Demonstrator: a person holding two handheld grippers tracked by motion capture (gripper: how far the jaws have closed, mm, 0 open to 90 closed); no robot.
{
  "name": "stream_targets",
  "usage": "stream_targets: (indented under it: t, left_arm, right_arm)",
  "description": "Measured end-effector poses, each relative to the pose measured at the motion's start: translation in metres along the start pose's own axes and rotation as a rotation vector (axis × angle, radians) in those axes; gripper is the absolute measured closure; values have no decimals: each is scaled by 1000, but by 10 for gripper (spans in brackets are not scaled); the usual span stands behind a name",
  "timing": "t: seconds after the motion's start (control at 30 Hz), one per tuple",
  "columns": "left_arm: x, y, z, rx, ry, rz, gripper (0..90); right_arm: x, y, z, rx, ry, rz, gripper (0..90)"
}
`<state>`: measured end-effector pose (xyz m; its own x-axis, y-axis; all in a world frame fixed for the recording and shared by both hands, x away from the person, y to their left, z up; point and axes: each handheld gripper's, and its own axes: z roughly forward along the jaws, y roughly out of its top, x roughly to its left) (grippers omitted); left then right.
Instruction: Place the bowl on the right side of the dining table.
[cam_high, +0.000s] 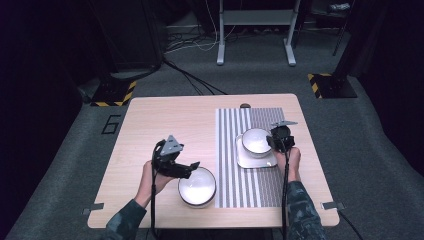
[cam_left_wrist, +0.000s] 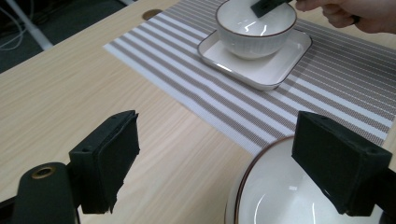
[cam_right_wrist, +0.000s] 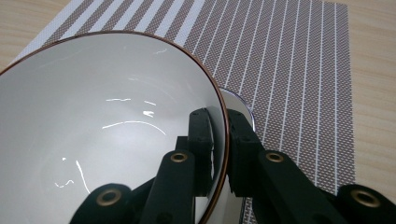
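A white bowl with a brown rim (cam_high: 256, 141) (cam_left_wrist: 254, 32) (cam_right_wrist: 93, 130) stands on a square white plate (cam_high: 250, 161) (cam_left_wrist: 261, 70) on the striped placemat (cam_high: 235, 190) (cam_left_wrist: 327, 93) (cam_right_wrist: 289, 56). My right gripper (cam_high: 270, 142) (cam_right_wrist: 219, 121) is shut on this bowl's right rim, one jaw inside and one outside. A second white bowl (cam_high: 197, 186) (cam_left_wrist: 275, 196) sits at the mat's near left edge. My left gripper (cam_high: 190, 169) (cam_left_wrist: 219, 140) is open just left of it, its right jaw over the rim, with nothing gripped.
The light wooden table (cam_high: 165, 125) has bare room to the left of the mat. A small dark round spot (cam_high: 245, 105) (cam_left_wrist: 152, 13) lies at the far edge. Stand legs and cables are on the floor beyond the table.
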<state>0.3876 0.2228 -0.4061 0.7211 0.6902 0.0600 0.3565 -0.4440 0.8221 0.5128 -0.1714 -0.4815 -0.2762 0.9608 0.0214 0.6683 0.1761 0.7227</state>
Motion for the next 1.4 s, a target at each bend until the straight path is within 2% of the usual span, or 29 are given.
stream_targets:
  t: [0.1,0.17,0.27,0.33,0.4,0.57,0.6,0.7,0.8,0.97,1.13,1.23,1.4]
  left_arm:
    - [5,-18,-13,-8,39,-25,141]
    - [8,-36,-21,-8,81,-52,140]
    - [11,-56,-27,7,143,-73,136]
    - [14,-73,-29,18,177,-104,134]
    - [18,-91,-28,44,200,-141,134]
    - [22,-123,-20,110,207,-199,133]
    - [23,-129,-17,134,209,-200,133]
    - [24,-140,-8,213,190,-196,135]
    - [23,-144,-2,225,186,-193,135]
    - [26,-146,1,196,173,-224,126]
    - [26,-152,2,148,183,-230,116]
    - [27,-151,3,147,184,-229,116]
    - [27,-150,5,148,184,-234,116]
  right_arm:
    - [0,0,1,-1,-10,-11,816]
    - [0,0,1,6,-15,-16,814]
    - [0,1,1,7,-20,-20,814]
    - [0,1,1,2,-31,-30,813]
    - [0,1,1,4,-34,-25,813]
    - [-1,5,2,23,-45,-30,808]
    - [0,5,2,28,-48,-31,807]
    - [0,6,3,32,-56,-40,802]
    - [1,7,3,42,-64,-39,772]
    - [0,6,3,40,-57,-29,640]
    - [0,8,3,49,-50,-13,469]
    - [-1,9,3,68,-34,18,330]
    - [0,9,0,69,-21,25,160]
